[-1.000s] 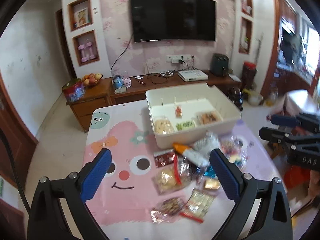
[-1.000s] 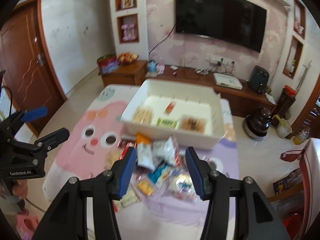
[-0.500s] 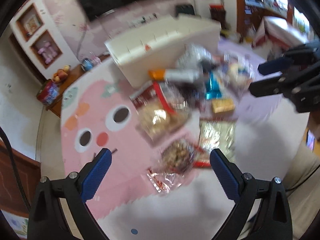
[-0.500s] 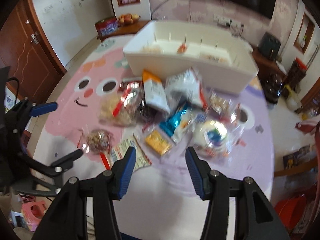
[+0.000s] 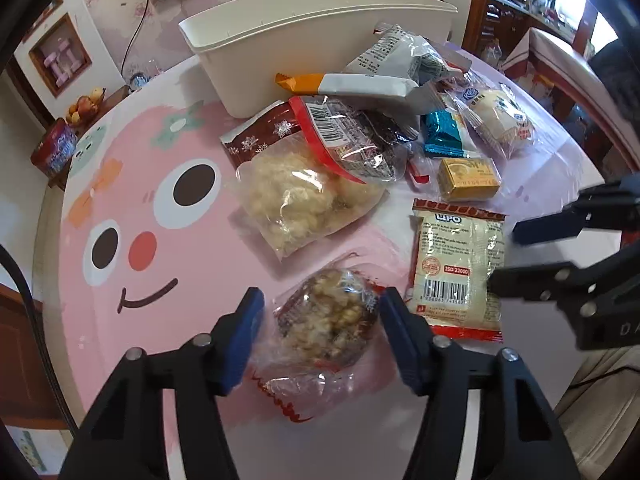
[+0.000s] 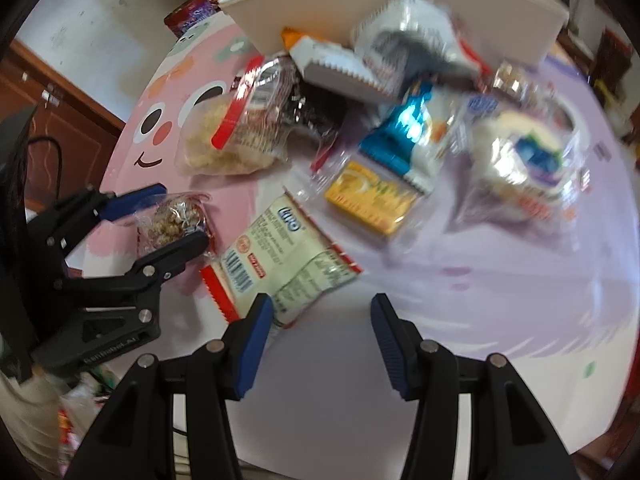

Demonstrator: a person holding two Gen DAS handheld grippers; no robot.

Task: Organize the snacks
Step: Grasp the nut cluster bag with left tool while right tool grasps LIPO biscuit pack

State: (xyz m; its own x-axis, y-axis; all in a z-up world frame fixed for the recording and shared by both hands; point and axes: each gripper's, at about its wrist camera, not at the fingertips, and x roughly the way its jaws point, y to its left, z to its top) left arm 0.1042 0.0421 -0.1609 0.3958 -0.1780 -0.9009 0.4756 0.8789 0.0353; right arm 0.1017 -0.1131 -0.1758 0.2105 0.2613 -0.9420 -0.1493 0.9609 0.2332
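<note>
The white bin [image 5: 316, 36] is the landmark: every loose snack lies on the cartoon tablecloth [image 5: 160, 208] in front of its near wall. A second ago both grippers hung high over the table and looked down into the bin; now both sit low over the pile's edge farthest from it. The left gripper [image 5: 320, 312], then spread wide, is closing around the nut-cluster packet [image 5: 328, 316], the item farthest from the bin, though its pads do not clearly press the wrapper yet. The right gripper [image 6: 320, 320] is half apart and widening slightly, empty, with the cream cracker pack [image 6: 284, 256] just ahead of its left fingertip. I judge the first pick from this pile is starting
</note>
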